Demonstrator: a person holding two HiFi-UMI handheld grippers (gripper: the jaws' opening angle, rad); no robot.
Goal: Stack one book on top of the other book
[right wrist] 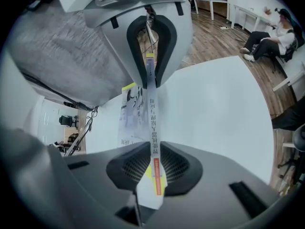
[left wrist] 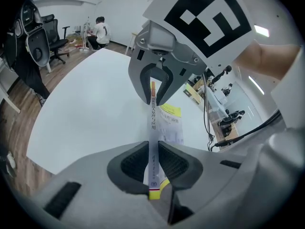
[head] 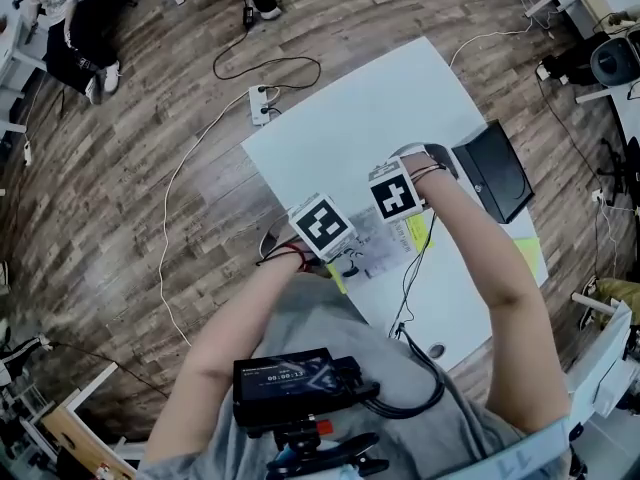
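Left gripper view: L claw (left wrist: pixel 153 165) + R claw (left wrist: pixel 155 87) clamp upper book (left wrist: pixel 152 125) at spine ends, prob. for steady set-down onto 2nd book (left wrist: pixel 173 127).

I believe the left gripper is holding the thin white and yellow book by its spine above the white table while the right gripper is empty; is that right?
Not quite: the right gripper is not empty. The right gripper view shows it shut on the spine of that thin white and yellow book, opposite the left gripper, above the white table.

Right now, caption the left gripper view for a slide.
Left claw and right claw hold a book spine-up above another book.
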